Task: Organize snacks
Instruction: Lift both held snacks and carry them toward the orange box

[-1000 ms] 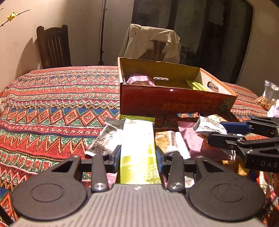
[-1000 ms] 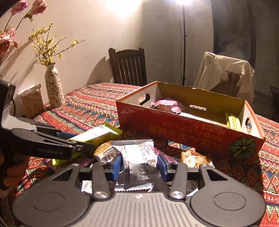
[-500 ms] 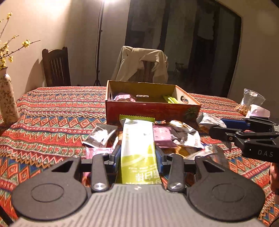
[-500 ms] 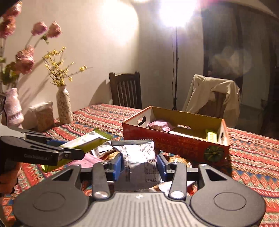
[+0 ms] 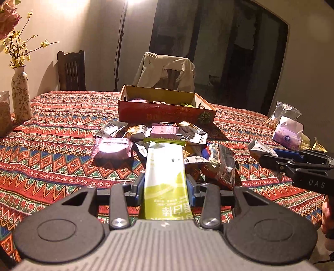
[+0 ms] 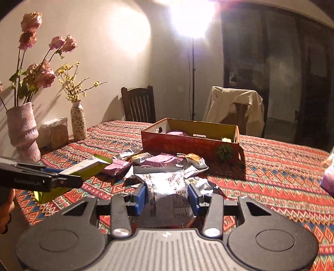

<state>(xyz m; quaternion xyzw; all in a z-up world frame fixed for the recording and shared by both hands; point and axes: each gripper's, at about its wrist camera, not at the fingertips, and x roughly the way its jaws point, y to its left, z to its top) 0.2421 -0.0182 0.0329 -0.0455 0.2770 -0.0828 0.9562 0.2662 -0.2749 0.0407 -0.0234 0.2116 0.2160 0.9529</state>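
— Two packets are up at once: the left gripper pinches a green-and-white snack pouch, the right gripper a crinkly silver packet, both short of the red cardboard box.

— Risk?

— Likely the foil slipping from the pads, or dropping onto the loose snack pile.

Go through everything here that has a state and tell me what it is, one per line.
left tongs: shut on green packet
right tongs: shut on silver packet
cardboard box: open, partly filled
snack pile: loose on tablecloth
floor lamp: on
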